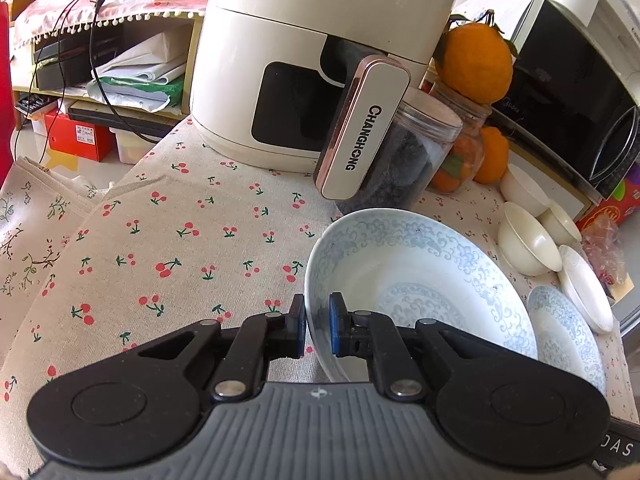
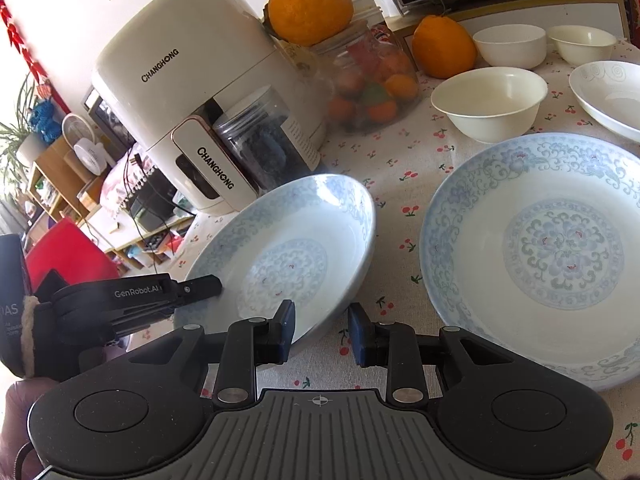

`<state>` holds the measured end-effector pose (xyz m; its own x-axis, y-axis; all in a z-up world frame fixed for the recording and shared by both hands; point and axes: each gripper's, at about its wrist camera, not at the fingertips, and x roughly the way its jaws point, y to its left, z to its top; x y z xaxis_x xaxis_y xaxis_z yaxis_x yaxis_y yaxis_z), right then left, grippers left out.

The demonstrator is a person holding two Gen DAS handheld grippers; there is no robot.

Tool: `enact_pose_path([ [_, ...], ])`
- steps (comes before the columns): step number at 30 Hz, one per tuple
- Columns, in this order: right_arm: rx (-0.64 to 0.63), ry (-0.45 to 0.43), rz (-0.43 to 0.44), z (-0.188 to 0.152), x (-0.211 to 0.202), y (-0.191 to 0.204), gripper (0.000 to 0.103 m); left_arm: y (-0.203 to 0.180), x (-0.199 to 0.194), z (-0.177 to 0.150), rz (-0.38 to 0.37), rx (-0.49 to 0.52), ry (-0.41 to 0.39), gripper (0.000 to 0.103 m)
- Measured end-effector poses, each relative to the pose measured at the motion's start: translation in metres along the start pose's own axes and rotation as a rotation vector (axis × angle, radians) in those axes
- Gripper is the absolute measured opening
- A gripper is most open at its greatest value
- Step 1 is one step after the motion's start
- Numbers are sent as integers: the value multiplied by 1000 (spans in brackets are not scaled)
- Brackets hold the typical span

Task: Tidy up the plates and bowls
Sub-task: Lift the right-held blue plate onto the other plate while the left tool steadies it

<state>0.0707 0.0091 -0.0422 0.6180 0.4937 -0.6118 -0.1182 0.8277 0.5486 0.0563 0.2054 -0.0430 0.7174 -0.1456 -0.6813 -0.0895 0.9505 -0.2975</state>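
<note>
My left gripper (image 1: 318,326) is shut on the rim of a blue-patterned plate (image 1: 420,280) and holds it tilted above the cherry tablecloth; the plate also shows in the right wrist view (image 2: 288,248) with the left gripper's fingers (image 2: 196,286) on its rim. My right gripper (image 2: 322,330) is open and empty, just below that plate's near edge. A second blue-patterned plate (image 2: 536,252) lies flat to the right. Three white bowls (image 2: 490,102) (image 2: 510,46) (image 2: 582,44) and a white plate (image 2: 612,94) stand behind it.
A cream air fryer (image 2: 176,80) stands at the back left, its handle (image 1: 362,132) close to the held plate. Two jars (image 2: 260,140) (image 2: 368,80) and two oranges (image 2: 310,4) (image 2: 444,46) stand beside it. A microwave (image 1: 572,92) is at the back right.
</note>
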Motion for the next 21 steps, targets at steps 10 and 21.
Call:
enact_pose_path([
  [10,6,-34,21,13,-23,-10,28,-19,-13,2,-35,23,-36,10],
  [21,21,-75,-25,28,-59,-51,28,-67,-4,-3,-107,103,-7,10],
])
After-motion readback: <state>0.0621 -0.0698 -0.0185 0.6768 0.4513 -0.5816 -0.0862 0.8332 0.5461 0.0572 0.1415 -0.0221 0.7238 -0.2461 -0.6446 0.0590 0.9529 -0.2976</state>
